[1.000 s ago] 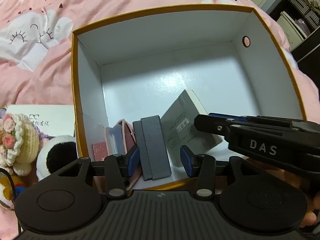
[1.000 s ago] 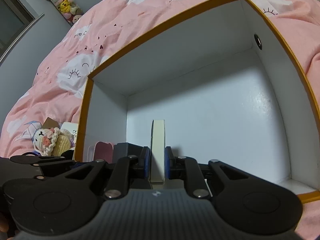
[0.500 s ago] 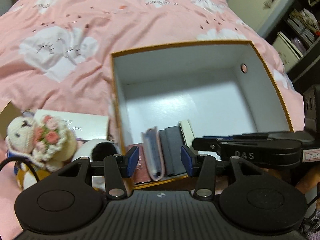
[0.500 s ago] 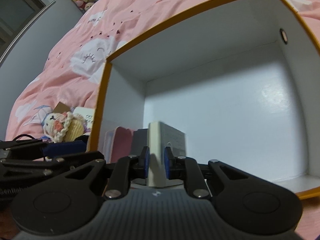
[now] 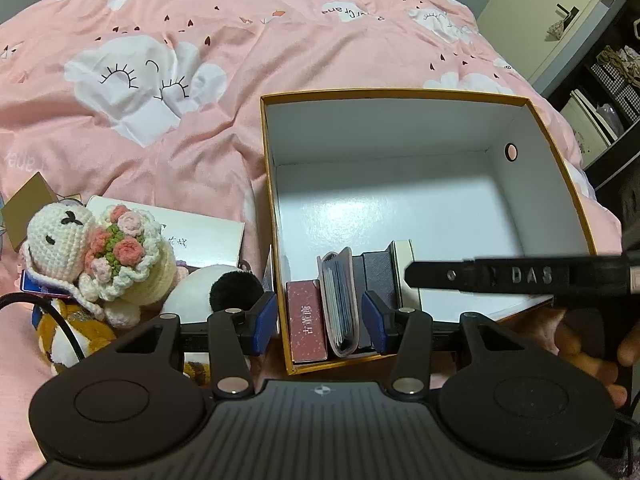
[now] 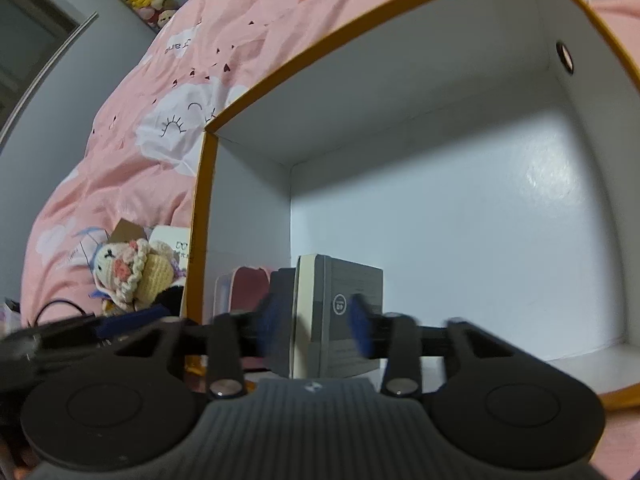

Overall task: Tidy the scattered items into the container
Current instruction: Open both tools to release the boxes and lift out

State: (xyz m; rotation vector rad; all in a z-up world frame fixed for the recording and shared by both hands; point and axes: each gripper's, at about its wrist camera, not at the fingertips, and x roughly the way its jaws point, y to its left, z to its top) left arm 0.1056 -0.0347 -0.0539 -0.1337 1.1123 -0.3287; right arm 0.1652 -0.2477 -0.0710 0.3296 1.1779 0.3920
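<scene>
A pink bedcover (image 5: 240,80) with white cloud prints spreads far beyond both pairs of jaws; it is soft and wrinkled. Grey walls and a dark shelf stand at the edges of the room.

On the cover sits a square cardboard box (image 5: 536,128), white and glossy inside, with an orange rim. In its near corner, just ahead of the left gripper (image 5: 320,322), four flat things stand upright in a row: a red booklet (image 5: 306,328), a pink card holder (image 5: 340,300), a dark grey case (image 5: 378,272) and a pale grey box (image 6: 344,304).

The right gripper (image 6: 316,330) points steeply down over this pale grey box. Its jaws are opening; the box stands between the blurred blue pads and neither seems to press it.

The left gripper's jaws are half open and hold nothing. To their left, outside the box, lies a crocheted bunny (image 5: 92,252) with woollen roses, beside a white card (image 5: 200,236).
</scene>
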